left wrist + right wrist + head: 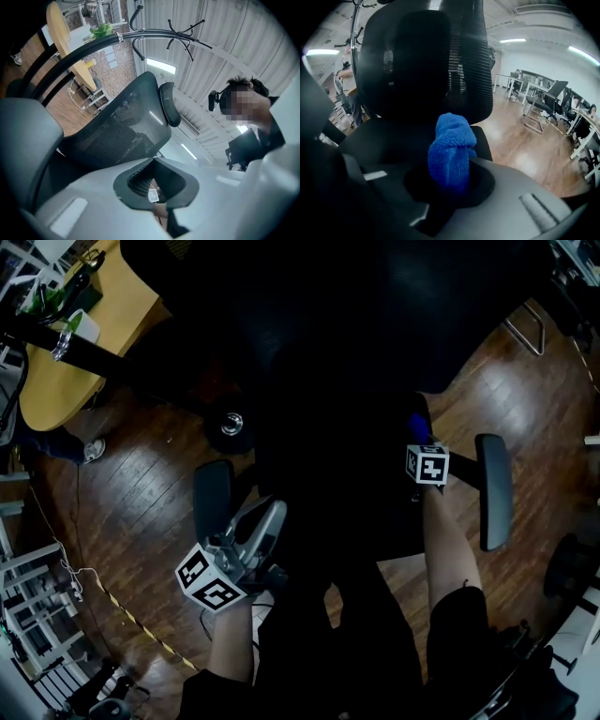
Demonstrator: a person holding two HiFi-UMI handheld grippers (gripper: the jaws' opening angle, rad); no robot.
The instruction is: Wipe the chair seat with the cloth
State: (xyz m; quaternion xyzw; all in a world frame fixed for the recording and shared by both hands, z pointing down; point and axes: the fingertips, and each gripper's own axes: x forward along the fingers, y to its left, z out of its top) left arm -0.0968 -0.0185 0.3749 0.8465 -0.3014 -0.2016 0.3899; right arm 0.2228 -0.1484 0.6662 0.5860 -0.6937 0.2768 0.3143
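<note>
- Over the right side of the chair seat [337, 488], the right gripper [419, 442] holds a blue cloth [418, 425], with its marker cube just behind.
- Seen from the right gripper view, the fingers of the right gripper [454, 183] are pinched on the bunched cloth [452, 150], which sticks out forward above the chair seat [408, 133].
- Whether the cloth touches the seat cannot be told; the seat is very dark in the head view.
- Behind the seat stands the black mesh backrest [436, 56], facing the right gripper.
- Off the seat's left front corner, the left gripper [265, 535] hangs clear of the seat, beside the left armrest [213, 495].
- Its fingers, in the left gripper view, lie close together with nothing between them, and the left gripper [154, 190] looks upward.
- That view looks up at the mesh backrest [119, 126] and the headrest [169, 104] above the seat.
- To the seat's right, the right armrest [494, 488] lies just beyond the right gripper.
- Around the seat spreads a wooden floor [141, 493].
- Well to the seat's left and beyond it, a round wooden bench [56, 371] stands on that floor.
</note>
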